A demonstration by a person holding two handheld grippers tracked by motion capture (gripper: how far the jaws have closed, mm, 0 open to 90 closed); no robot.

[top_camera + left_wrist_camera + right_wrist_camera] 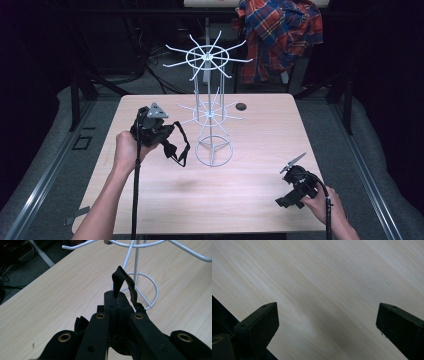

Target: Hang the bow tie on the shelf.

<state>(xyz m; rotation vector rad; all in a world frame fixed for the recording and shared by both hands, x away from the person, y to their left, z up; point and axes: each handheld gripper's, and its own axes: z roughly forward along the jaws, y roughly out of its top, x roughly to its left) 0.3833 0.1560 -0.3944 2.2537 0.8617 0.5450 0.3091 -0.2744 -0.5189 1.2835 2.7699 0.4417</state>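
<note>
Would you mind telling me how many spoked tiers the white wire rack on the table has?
2: the upper tier crowns the white wire rack, and the lower tier sits midway down its post, beside the black strap that the left claw grips.

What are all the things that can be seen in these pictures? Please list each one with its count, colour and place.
black strap: 1, black, hanging from the left tongs, beside the rack base
wire rack: 1, white, two tiers of hooks, standing at the table's middle, far half
table: 1, light wood, centre of the high view
table hole: 1, dark, far side, right of the rack
plaid shirt: 1, red, blue and white, hanging behind the table
left tongs: 1, black, jaws shut on the strap, left of the rack
right tongs: 1, black, jaws wide open above bare table, near right corner
left hand: 1, holding the left tongs
right hand: 1, holding the right tongs
</note>
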